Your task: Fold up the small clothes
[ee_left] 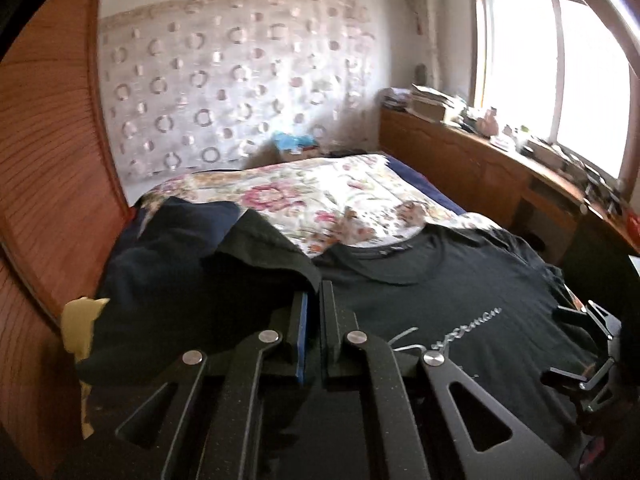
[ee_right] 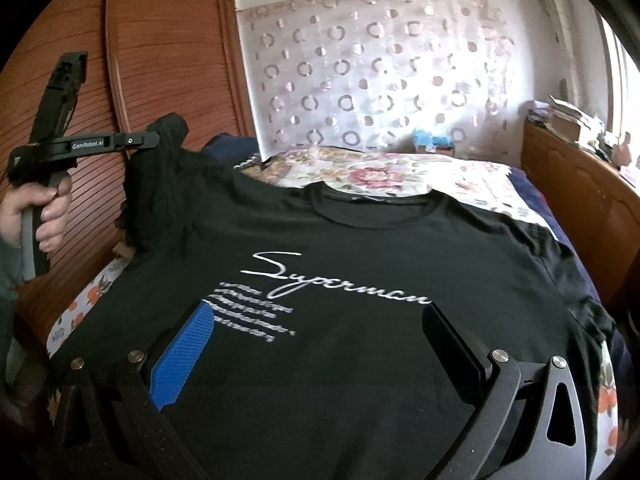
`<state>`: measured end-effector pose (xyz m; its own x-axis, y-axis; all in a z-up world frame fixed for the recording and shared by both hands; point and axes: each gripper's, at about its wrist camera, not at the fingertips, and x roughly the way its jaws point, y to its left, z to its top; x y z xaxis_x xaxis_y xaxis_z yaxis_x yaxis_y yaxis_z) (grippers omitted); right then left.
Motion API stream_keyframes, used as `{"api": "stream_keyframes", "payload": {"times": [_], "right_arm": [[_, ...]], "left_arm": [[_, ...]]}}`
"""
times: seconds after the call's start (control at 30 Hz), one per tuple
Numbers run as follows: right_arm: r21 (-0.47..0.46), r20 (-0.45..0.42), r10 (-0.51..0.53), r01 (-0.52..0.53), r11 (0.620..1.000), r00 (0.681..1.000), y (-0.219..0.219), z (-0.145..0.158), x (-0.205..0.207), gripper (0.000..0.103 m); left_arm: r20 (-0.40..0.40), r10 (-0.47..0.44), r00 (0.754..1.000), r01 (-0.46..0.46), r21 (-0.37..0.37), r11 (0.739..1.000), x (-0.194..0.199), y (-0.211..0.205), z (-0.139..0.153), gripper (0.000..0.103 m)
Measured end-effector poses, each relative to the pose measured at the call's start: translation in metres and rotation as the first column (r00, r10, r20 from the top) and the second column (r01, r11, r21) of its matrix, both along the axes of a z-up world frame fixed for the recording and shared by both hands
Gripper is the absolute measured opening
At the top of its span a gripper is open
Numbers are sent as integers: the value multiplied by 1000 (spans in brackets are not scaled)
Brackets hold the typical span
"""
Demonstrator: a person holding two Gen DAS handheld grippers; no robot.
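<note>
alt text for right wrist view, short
A black T-shirt with white script print lies flat on a floral bedspread. The open right gripper hovers above its lower half. At far left, the left gripper pinches and lifts one sleeve.

surface: bed [ee_right: 532, 184] | cover: floral quilt [ee_right: 384, 176] | on it: black T-shirt [ee_right: 360, 248], front up
</note>
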<state>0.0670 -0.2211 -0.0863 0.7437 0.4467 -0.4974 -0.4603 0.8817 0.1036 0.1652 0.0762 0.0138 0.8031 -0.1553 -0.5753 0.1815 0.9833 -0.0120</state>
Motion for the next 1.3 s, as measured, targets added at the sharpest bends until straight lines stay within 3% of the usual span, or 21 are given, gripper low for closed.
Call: {"api": "stream_keyframes", "payload": {"times": [0.13, 0.2, 0.27, 0.33, 0.43, 0.57, 0.7, 0.87, 1.03, 1.13, 1.3], "right_arm": [[1, -9, -10, 10, 1000, 1000, 3, -4, -2, 103], [-1, -10, -12, 12, 1000, 1000, 7, -4, -3, 103], [-2, -10, -14, 14, 1000, 1000, 9, -4, -5, 103], [0, -10, -14, 14, 1000, 1000, 8, -1, -2, 103], [1, -10, -12, 12, 1000, 1000, 5, 0, 1, 103], [-13, -13, 20, -20, 1000, 1000, 7, 1, 10, 103], [-31, -17, 76, -77, 997, 997, 18, 5, 29, 100], [-53, -16, 158, -159, 986, 987, 41, 11, 56, 87], [-76, -61, 217, -221, 972, 974, 71, 2, 94, 57], [-101, -78, 241, -248, 963, 967, 89, -5, 114, 47], [-131, -115, 286, -300, 945, 951, 117, -12, 139, 46]], "left_arm": [[-38, -35, 999, 35, 15, 999, 5, -15, -9, 9], [-43, -46, 998, 47, 19, 999, 2, -16, -13, 21], [-37, -50, 998, 50, -3, 999, -6, -14, -13, 41], [-35, -49, 998, 48, -27, 998, -16, -7, -14, 46], [-30, -32, 999, 31, -38, 999, -26, -4, -16, 65], [-19, -4, 1000, 3, -51, 999, -49, 6, -25, 77], [-10, 37, 999, -38, -55, 998, -70, 16, -36, 78], [-7, 63, 998, -63, -56, 996, -92, 22, -50, 78], [-29, 81, 996, -83, -47, 995, -103, 21, -62, 78], [-35, 98, 995, -100, -41, 994, -110, 23, -69, 78], [-29, 116, 993, -117, -25, 993, -120, 27, -74, 78]]}}
